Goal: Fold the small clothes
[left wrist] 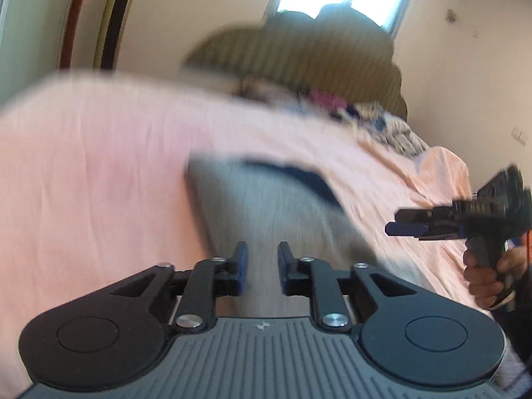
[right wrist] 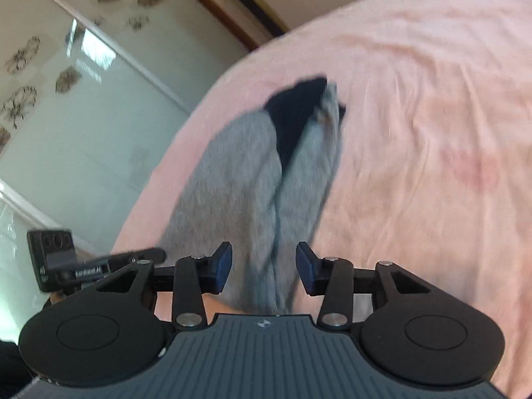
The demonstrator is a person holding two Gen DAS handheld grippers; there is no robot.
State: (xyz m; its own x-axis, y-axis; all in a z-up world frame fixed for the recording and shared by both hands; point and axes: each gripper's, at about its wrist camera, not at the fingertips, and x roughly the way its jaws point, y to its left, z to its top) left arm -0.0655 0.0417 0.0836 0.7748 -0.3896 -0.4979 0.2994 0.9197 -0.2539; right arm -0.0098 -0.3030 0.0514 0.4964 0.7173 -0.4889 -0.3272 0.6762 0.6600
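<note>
A small grey garment point(left wrist: 266, 199) with a dark navy band lies on the pink bedsheet point(left wrist: 99, 166). In the right wrist view the garment point(right wrist: 239, 173) is a long, narrow, folded shape running away from me on the sheet point(right wrist: 432, 133). My left gripper point(left wrist: 262, 259) hovers over its near end, jaws apart with nothing pressed between the pads. My right gripper point(right wrist: 264, 259) stands wider open over the garment's near end, with the cloth showing in the gap but not pinched. The right gripper point(left wrist: 409, 224) also shows at the right edge, and the left gripper point(right wrist: 146, 254) at the lower left.
A pile of mixed clothes point(left wrist: 382, 123) lies at the far end of the bed by a brown striped headboard point(left wrist: 299, 53). A hand point(left wrist: 482, 272) holds the right gripper's handle. A glass-fronted wardrobe point(right wrist: 83, 116) stands beyond the bed's edge.
</note>
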